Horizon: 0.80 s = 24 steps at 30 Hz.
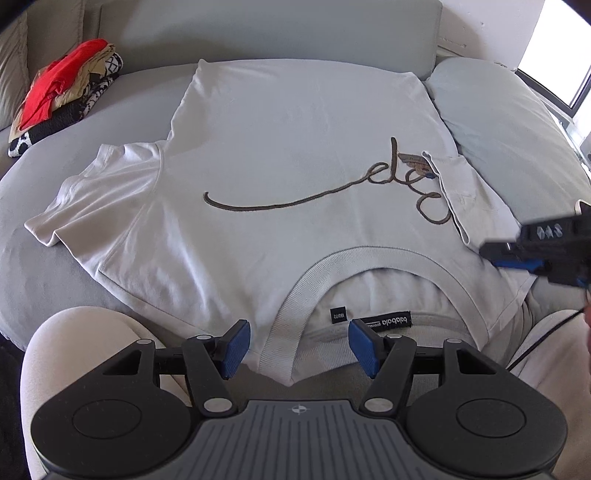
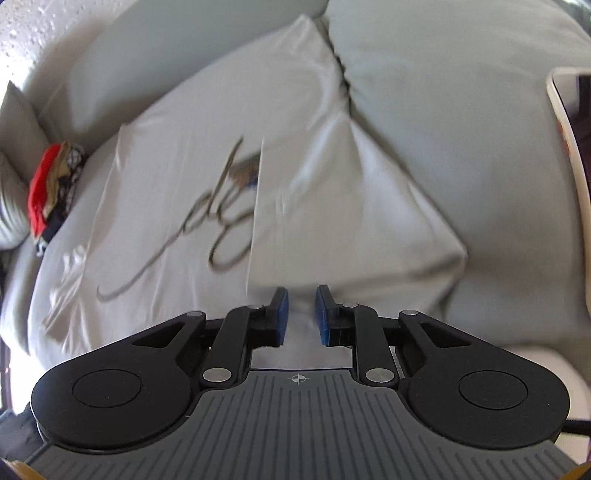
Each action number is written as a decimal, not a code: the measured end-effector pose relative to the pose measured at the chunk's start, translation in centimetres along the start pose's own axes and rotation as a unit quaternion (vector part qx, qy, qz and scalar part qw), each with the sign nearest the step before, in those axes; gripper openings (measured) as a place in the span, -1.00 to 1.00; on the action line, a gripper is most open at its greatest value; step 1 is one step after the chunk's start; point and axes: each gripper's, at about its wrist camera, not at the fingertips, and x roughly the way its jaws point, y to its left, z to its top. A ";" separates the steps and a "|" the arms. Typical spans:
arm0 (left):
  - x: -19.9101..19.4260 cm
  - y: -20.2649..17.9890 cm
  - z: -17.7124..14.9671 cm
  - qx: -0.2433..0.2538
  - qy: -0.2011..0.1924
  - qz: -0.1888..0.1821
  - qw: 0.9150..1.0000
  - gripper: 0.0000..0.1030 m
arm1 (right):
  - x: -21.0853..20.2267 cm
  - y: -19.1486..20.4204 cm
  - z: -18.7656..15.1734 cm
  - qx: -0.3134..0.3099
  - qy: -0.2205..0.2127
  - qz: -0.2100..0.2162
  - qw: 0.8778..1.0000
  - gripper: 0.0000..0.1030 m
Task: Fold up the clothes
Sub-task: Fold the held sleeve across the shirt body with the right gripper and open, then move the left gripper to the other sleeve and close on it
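Your white T-shirt (image 1: 280, 147) lies front-up on the grey sofa seat (image 1: 44, 280), collar (image 1: 369, 258) nearest you and hem at the far side by the backrest (image 1: 258, 29). A brown script line (image 1: 295, 201) runs across its chest. Its left sleeve (image 1: 99, 188) is spread flat out to the left; the right sleeve (image 1: 469, 192) is folded in over the chest, covering the end of the script.

Your left gripper (image 1: 299, 345) hovers at the near edge, its blue pads (image 1: 364, 347) set wide apart on either side of the collar's left part, with nothing between them. A black neck label (image 1: 386, 321) shows just beyond the right pad.

Your right gripper (image 2: 301, 314) sits over the shirt's right shoulder area, at the near end of the folded sleeve. Its pads (image 2: 282, 314) stand a narrow gap apart; white cloth shows in the gap, but the view is blurred and you cannot tell whether any fabric is pinched. In the left wrist view this gripper (image 1: 517, 254) appears at the right edge, low over the shirt.

A pale cushion (image 1: 498, 122) lies just right of the shirt. A pile of clothes (image 1: 62, 96), red on top with black-and-white pattern beneath, sits at the far left, well apart.
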 end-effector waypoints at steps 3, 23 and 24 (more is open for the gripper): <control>-0.2 -0.5 -0.1 0.006 -0.005 0.000 1.000 0.18 | -1.2 0.7 -0.8 -0.006 -0.009 0.005 1.000 -0.51; -0.9 1.2 -0.5 0.000 0.030 -0.020 0.999 0.22 | -3.9 5.5 -4.3 -0.120 -0.004 -0.020 0.993 0.11; -1.5 1.8 -0.1 -0.015 0.017 -0.022 1.000 0.22 | -4.4 6.1 -4.1 -0.123 -0.018 -0.012 0.992 0.23</control>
